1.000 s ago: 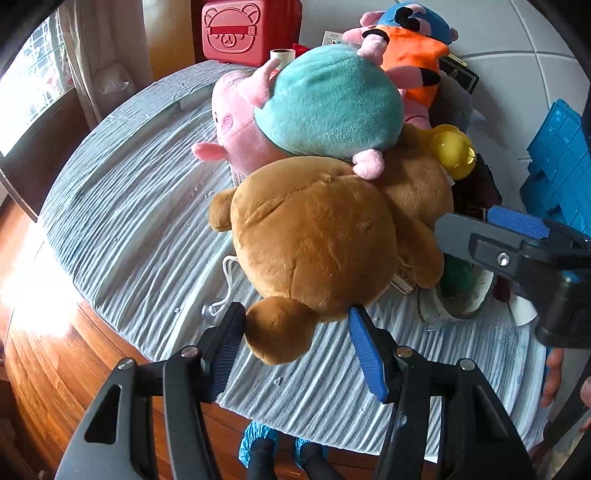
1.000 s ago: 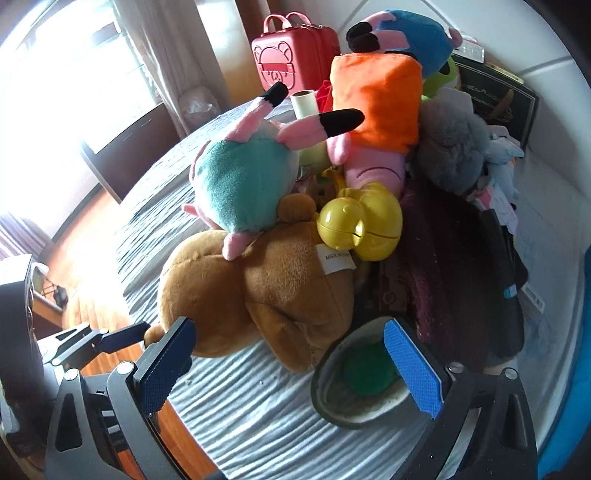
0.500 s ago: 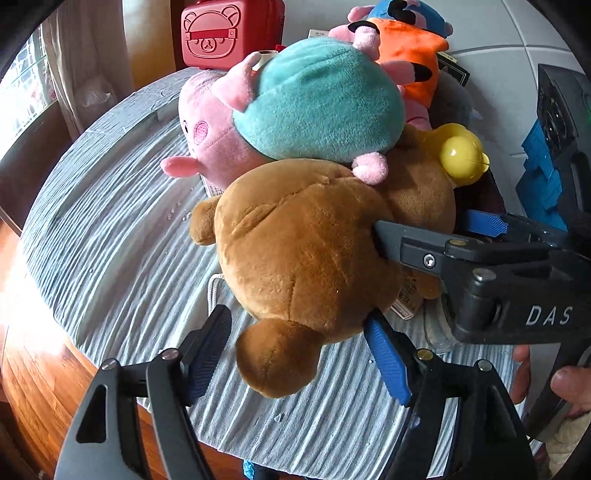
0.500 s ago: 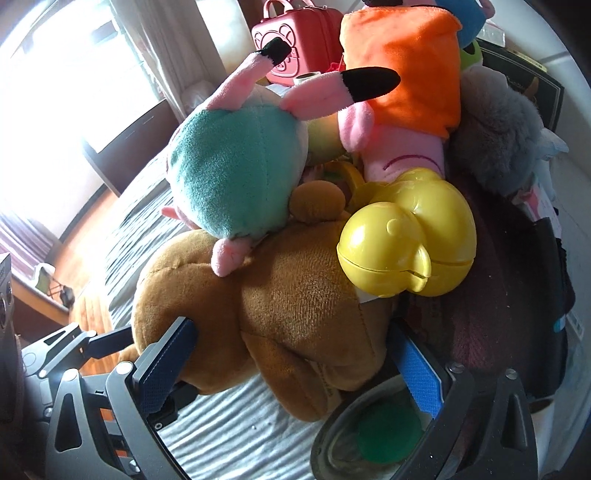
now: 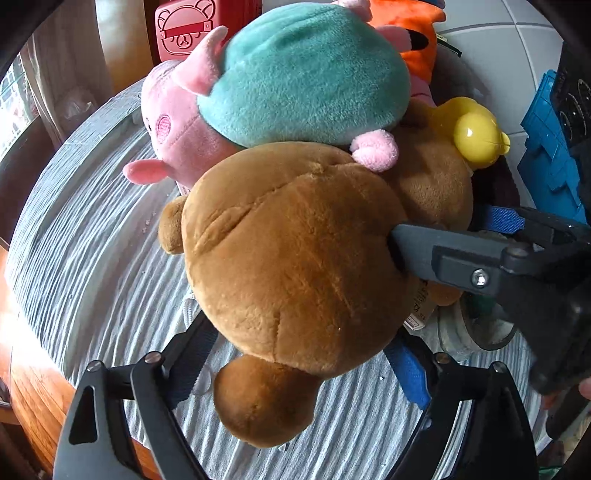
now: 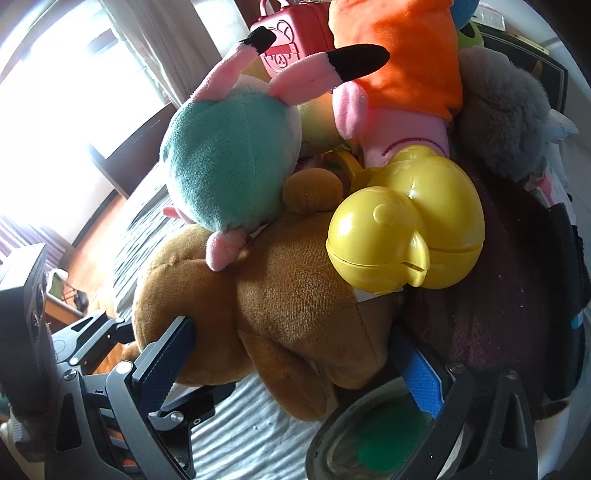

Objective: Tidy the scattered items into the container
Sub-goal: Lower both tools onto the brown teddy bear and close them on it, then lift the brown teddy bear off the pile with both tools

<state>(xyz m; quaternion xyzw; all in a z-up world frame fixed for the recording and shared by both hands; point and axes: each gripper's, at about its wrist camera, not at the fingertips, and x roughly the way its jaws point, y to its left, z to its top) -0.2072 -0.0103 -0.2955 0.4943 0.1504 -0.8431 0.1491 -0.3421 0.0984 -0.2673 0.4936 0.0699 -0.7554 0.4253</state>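
Observation:
A big brown plush bear (image 5: pixel 295 266) lies on the grey striped cover (image 5: pixel 92 258), under a teal-and-pink plush pig (image 5: pixel 303 74). My left gripper (image 5: pixel 303 365) is open, its blue pads on either side of the bear's head and ear. My right gripper (image 6: pixel 295 350) is open around the bear's body (image 6: pixel 280 306); it also shows in the left wrist view (image 5: pixel 454 240), one finger pressed into the bear. A yellow plastic duck (image 6: pixel 402 229) rests on the bear.
An orange-and-pink plush (image 6: pixel 399 55), a grey plush (image 6: pixel 506 125), a dark cloth (image 6: pixel 498 288) and a red bear case (image 5: pixel 184 29) crowd the back. A dish with a green object (image 6: pixel 373 443) lies at the front. A blue crate (image 5: pixel 546 155) stands at the right.
Both grippers have moved forward onto the brown bear. The right gripper came in from the right, and its finger now presses into the bear's side.

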